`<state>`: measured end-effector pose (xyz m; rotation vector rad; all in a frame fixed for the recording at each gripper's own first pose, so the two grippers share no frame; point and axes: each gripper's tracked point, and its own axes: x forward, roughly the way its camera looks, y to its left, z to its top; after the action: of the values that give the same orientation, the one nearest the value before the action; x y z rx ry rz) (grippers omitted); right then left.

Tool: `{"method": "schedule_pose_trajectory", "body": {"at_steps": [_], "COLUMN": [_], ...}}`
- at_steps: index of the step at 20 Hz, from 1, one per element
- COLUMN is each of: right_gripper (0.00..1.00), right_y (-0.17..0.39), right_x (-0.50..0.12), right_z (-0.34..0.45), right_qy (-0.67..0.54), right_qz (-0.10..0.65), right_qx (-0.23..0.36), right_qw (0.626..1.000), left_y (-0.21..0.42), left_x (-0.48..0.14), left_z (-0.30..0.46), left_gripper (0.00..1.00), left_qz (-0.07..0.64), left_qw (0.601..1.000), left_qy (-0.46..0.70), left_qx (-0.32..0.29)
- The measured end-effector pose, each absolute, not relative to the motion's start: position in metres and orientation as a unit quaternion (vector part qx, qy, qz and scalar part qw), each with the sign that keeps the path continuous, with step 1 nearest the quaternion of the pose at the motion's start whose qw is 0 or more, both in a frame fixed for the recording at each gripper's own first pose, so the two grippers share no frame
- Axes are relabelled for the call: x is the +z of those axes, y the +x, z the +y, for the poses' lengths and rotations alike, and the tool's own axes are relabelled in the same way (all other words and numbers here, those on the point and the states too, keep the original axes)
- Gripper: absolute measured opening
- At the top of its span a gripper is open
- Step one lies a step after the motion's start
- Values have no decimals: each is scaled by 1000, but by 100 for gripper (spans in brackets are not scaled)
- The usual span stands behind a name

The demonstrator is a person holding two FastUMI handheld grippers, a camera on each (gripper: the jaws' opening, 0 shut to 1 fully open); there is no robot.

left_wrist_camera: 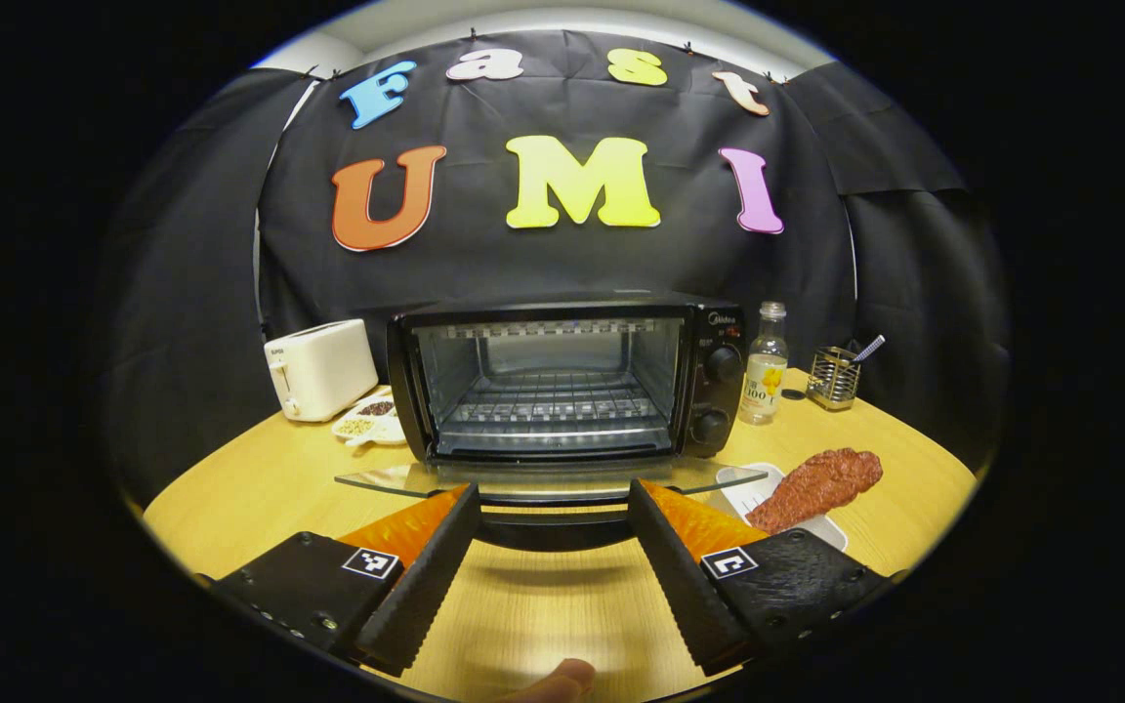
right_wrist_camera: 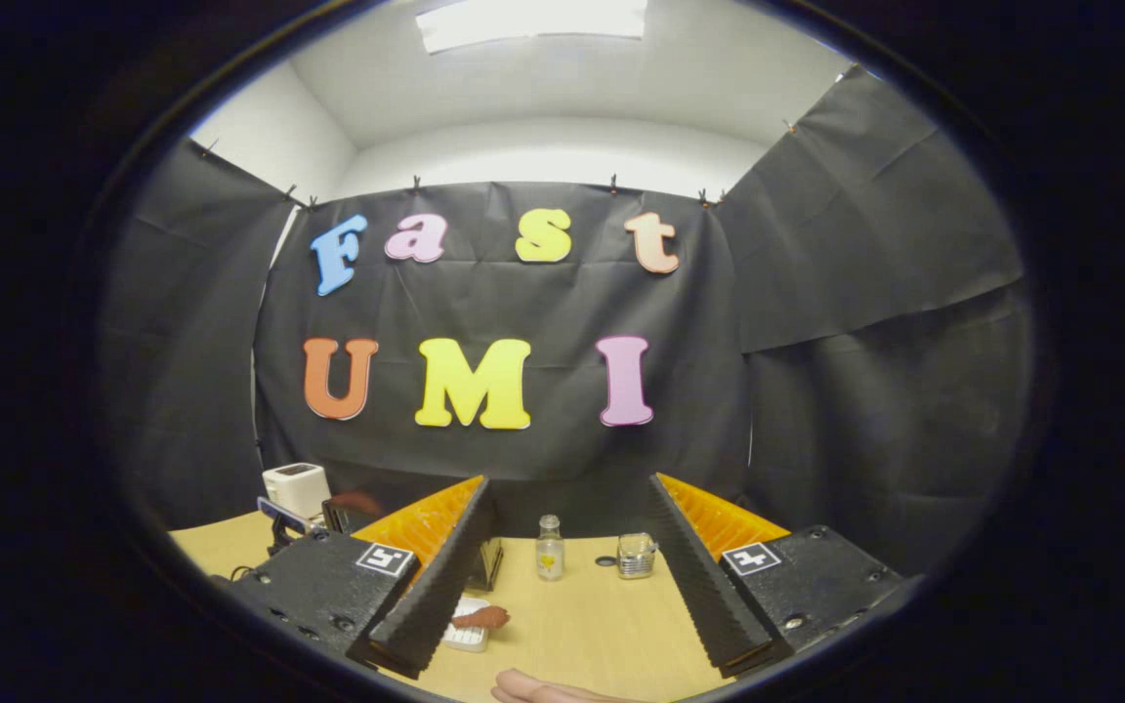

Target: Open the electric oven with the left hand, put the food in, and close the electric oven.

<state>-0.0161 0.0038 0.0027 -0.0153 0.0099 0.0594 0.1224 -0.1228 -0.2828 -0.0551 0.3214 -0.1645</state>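
— Two grippers are working over a wooden table in the booth. What is the left gripper doing?

— It is hovering near the electric oven, its fingers spread wide and gripping nothing. The oven door is lying open and flat, its handle sitting between the fingertips without either one pressing on it.

— And where is the food lying?

— A reddish-brown piece of meat is resting on a white tray just right of the open door. Inside the oven, a wire rack is showing.

— What is standing around it?

— A white toaster and small dishes of seeds are sitting to the left; a glass bottle and a wire utensil holder are standing to the right.

— And the right gripper?

— It is hanging released too, held higher and pointing at the far cloth wall, with the bottle showing between its fingers and the meat low on the left.
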Motion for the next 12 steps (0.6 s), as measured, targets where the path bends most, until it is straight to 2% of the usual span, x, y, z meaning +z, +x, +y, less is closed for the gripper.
{"method": "schedule_pose_trajectory", "body": {"at_steps": [4,7,8,9,10,12], "right_gripper": [99,99,96,99,96,100], "right_y": [-12,-10,-9,-8,-6,-2], "right_x": [-1,-5,-9,-11,-15,-23], "right_z": [1,4,5,6,6,7], "right_qy": [-9,-10,-9,-8,-7,-5], "right_qz": [6,11,16,21,27,39], "right_qx": [27,31,33,35,37,40], "right_qw": [1000,999,999,999,999,998], "left_y": [110,98,101,101,101,102], "left_x": [-316,-351,-344,-343,-343,-343], "left_z": [-125,-127,-128,-130,-130,-128], "left_gripper": [95,96,96,96,96,96], "left_qz": [195,250,239,239,240,237], "left_qw": [976,963,965,965,965,966], "left_qy": [-29,-45,-50,-49,-46,-45], "left_qx": [-92,-95,-94,-94,-94,-95]}}
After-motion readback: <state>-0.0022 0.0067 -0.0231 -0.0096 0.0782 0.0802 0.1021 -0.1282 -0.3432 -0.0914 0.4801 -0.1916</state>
